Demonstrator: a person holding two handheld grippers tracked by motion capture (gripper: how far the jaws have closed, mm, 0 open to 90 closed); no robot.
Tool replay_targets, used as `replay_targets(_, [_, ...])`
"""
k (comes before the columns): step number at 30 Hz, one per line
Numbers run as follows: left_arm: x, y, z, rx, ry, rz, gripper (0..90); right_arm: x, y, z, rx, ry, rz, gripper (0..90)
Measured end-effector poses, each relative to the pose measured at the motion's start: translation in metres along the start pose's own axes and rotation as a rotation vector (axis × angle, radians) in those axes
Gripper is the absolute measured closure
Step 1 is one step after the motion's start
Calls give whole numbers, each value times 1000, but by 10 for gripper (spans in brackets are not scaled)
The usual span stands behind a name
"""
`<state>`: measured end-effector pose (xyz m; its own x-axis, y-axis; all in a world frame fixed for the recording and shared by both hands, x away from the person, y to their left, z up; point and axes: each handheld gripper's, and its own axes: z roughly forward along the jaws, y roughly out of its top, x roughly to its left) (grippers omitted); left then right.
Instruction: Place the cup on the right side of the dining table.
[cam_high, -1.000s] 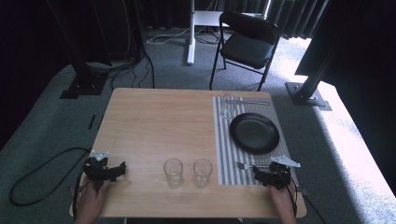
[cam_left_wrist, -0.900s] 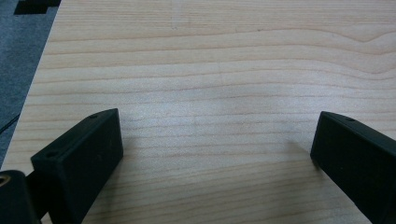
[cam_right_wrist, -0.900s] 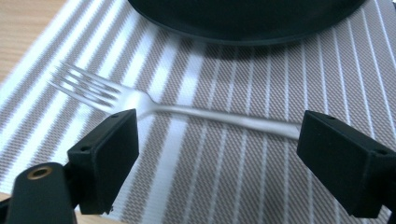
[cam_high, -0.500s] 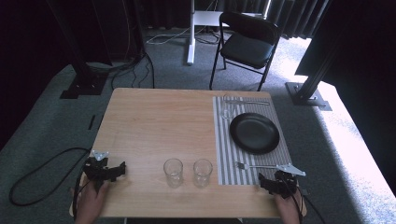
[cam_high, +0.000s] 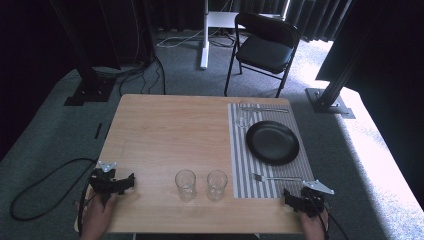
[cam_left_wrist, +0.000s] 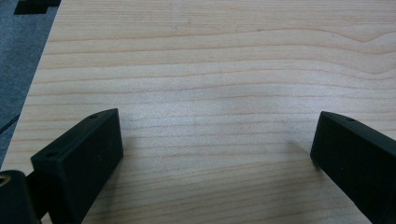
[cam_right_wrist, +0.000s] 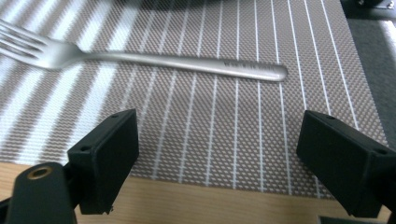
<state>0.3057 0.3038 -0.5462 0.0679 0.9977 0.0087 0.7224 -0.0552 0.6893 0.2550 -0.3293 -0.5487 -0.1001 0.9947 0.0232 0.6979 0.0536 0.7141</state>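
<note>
My left gripper (cam_high: 124, 182) rests at the table's near left corner. In the left gripper view it (cam_left_wrist: 217, 140) is open over bare wood with nothing between its jaws. My right gripper (cam_high: 292, 197) sits at the near right corner, just off the striped placemat (cam_high: 244, 167). In the right gripper view it (cam_right_wrist: 217, 149) is open and empty over the mat's near edge (cam_right_wrist: 196, 140). A silver fork (cam_right_wrist: 177, 60) lies across the mat a little beyond its jaws. In the high view that fork (cam_high: 276, 177) is near the black plate (cam_high: 272, 142).
Two empty glasses (cam_high: 185, 184) (cam_high: 217, 184) stand side by side near the front edge, between my grippers. A third glass (cam_high: 243, 115) and more cutlery (cam_high: 265, 109) lie at the mat's far end. A black folding chair (cam_high: 265, 47) stands beyond the table.
My right gripper has drawn back from the fork's handle toward the near right corner of the table. The left gripper has stayed in place.
</note>
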Motion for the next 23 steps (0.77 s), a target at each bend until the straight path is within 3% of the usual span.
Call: replay_targets(23, [0,0,0,0,0,0,26,0,-2,1,-18,-4,-2,121])
